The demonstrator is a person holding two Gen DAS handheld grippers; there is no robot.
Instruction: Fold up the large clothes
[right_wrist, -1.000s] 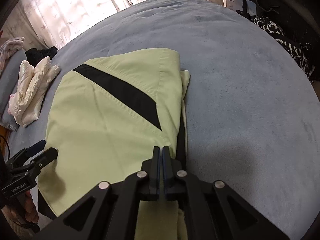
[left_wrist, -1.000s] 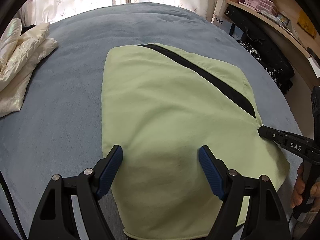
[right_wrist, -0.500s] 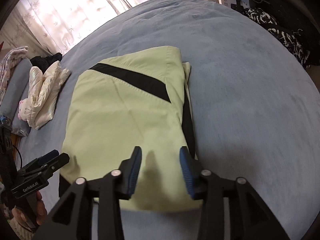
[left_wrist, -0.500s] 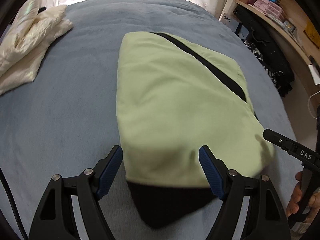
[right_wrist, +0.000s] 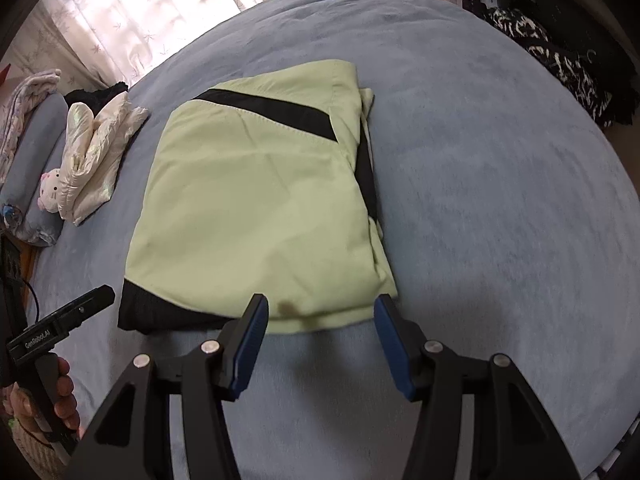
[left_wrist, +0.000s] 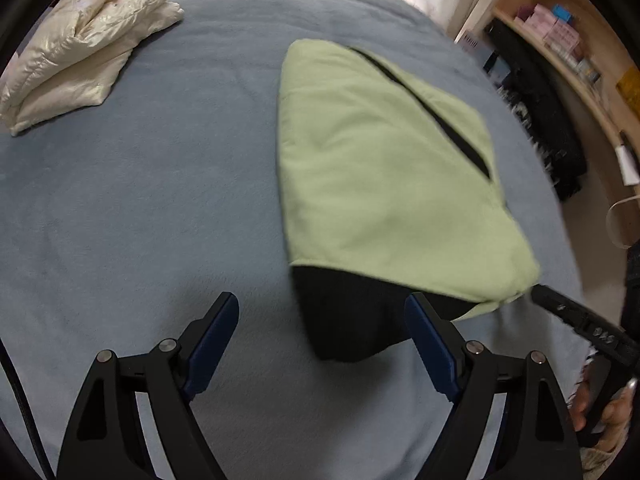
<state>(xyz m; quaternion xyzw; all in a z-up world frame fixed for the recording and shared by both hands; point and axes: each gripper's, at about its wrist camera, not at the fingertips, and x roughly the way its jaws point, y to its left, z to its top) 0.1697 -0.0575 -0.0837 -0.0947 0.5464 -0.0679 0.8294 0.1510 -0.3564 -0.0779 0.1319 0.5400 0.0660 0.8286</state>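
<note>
A light green garment with black trim (left_wrist: pixel 384 176) lies folded flat on the blue bed cover (left_wrist: pixel 140 200); it also shows in the right wrist view (right_wrist: pixel 256 208). A black part sticks out at its near edge (left_wrist: pixel 352 320). My left gripper (left_wrist: pixel 322 340) is open and empty, just short of that black part. My right gripper (right_wrist: pixel 318 340) is open and empty, at the garment's near green edge. The right gripper shows at the right of the left wrist view (left_wrist: pixel 580 320). The left gripper shows at the left of the right wrist view (right_wrist: pixel 64 320).
A folded cream jacket (left_wrist: pixel 80 40) lies at the bed's far left, also in the right wrist view (right_wrist: pixel 96 152), beside a small plush toy (right_wrist: pixel 50 190). Dark clothes (right_wrist: pixel 560 52) hang past the bed's right edge. Wooden shelves (left_wrist: pixel 580 40) stand at the right.
My right gripper has opened and let go of the garment. Both grippers have pulled back toward the near edge, and the garment now lies farther out with its black part showing.
</note>
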